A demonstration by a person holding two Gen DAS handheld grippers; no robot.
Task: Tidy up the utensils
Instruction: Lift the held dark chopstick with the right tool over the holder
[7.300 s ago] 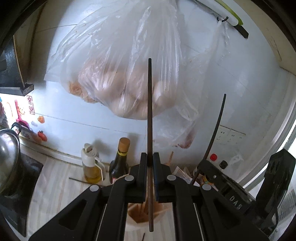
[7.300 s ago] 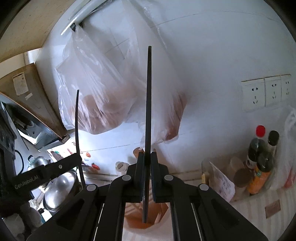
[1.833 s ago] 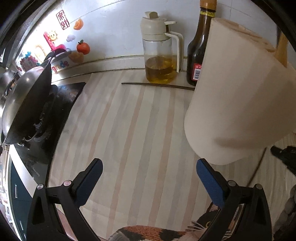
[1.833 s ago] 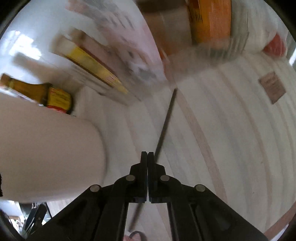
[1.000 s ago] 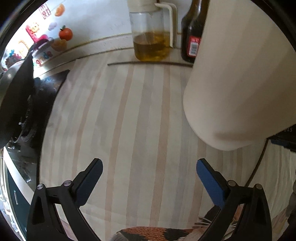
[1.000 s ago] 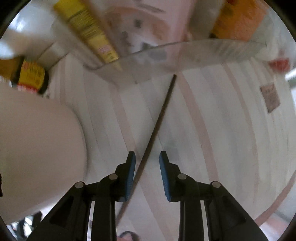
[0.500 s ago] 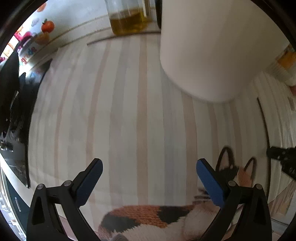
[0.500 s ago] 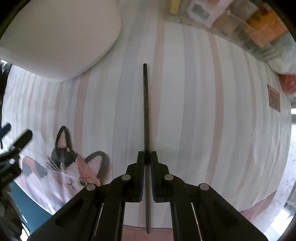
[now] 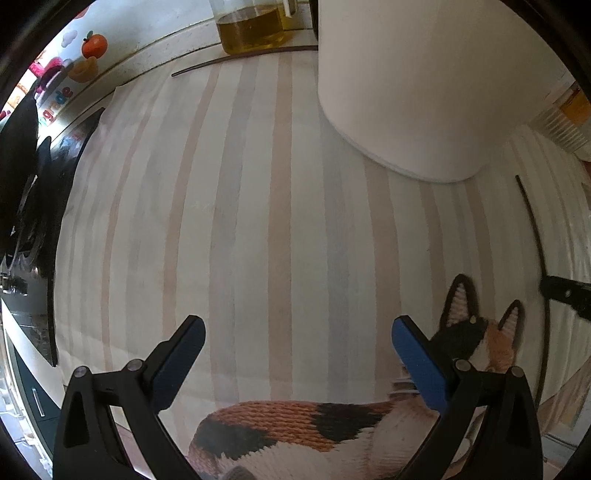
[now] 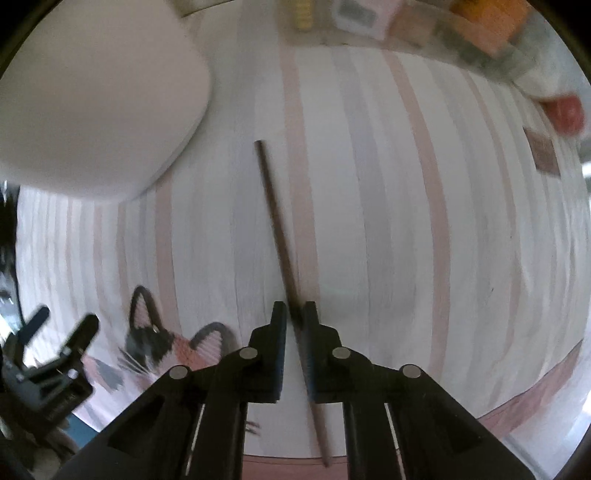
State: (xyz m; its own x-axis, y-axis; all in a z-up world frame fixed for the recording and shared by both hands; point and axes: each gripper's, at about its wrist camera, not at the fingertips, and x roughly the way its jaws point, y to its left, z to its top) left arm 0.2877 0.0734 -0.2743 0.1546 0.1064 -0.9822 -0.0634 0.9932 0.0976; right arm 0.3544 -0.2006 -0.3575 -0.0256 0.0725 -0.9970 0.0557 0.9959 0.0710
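A dark chopstick (image 10: 275, 218) lies slanted on the striped mat (image 10: 406, 221), running between the narrow jaws of my right gripper (image 10: 293, 308). The jaws are opening, and a gap shows beside the stick. The same chopstick (image 9: 532, 229) appears at the right edge of the left wrist view, with one of the right gripper's black fingers (image 9: 561, 291) at it. My left gripper (image 9: 295, 325) hangs wide open over the mat with nothing between its blue pads (image 9: 417, 362). The cream utensil holder (image 9: 417, 92) stands behind. A second chopstick (image 9: 240, 61) lies by the back wall.
An oil jug (image 9: 251, 33) stands at the back wall, and a black stove (image 9: 40, 206) is on the left. A clear bin of packets (image 10: 406, 26) and a red object (image 10: 563, 110) sit at the far right. A cat picture (image 9: 314, 424) marks the mat's near edge.
My right gripper closed on the chopstick, then its jaws parted a little and the stick now sits askew between them. My left gripper sank over the mat toward the cat picture.
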